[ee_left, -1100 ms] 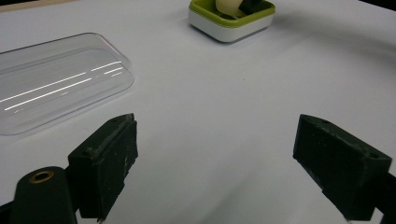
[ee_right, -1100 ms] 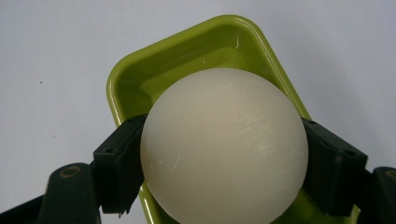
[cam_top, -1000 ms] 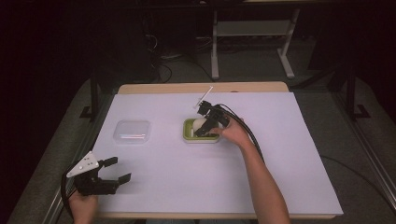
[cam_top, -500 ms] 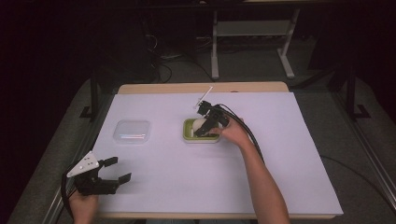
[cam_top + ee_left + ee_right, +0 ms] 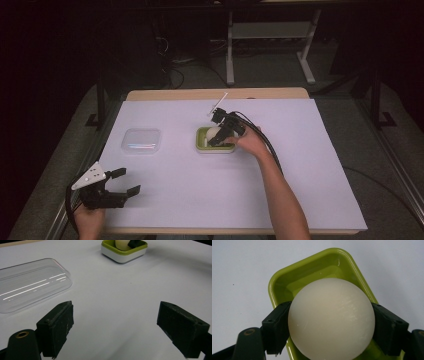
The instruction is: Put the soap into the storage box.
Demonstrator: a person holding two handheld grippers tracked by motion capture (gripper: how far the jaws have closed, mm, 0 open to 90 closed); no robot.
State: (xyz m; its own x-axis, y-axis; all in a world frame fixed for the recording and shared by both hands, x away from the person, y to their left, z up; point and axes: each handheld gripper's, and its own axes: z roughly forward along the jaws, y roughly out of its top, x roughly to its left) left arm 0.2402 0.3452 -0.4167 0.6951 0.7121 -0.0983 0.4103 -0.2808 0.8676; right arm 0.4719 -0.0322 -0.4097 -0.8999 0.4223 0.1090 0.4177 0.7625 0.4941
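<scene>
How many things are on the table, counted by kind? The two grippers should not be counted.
Green tray: 1
Cream-white ball, over the tray between the right gripper's fingers: 1
Clear plastic lid, lying flat: 1
Total: 3

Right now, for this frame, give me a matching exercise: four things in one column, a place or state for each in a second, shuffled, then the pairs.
Things:
1. ball
2. lid
3. left gripper
4. tray

States:
A. open, over bare table near the front left corner
B. green inside, mid-table, ball over it
C. clear, flat on the table, left of the tray
D. cream, between the right gripper's jaws

Pairs: 1-D, 2-C, 3-A, 4-B
</scene>
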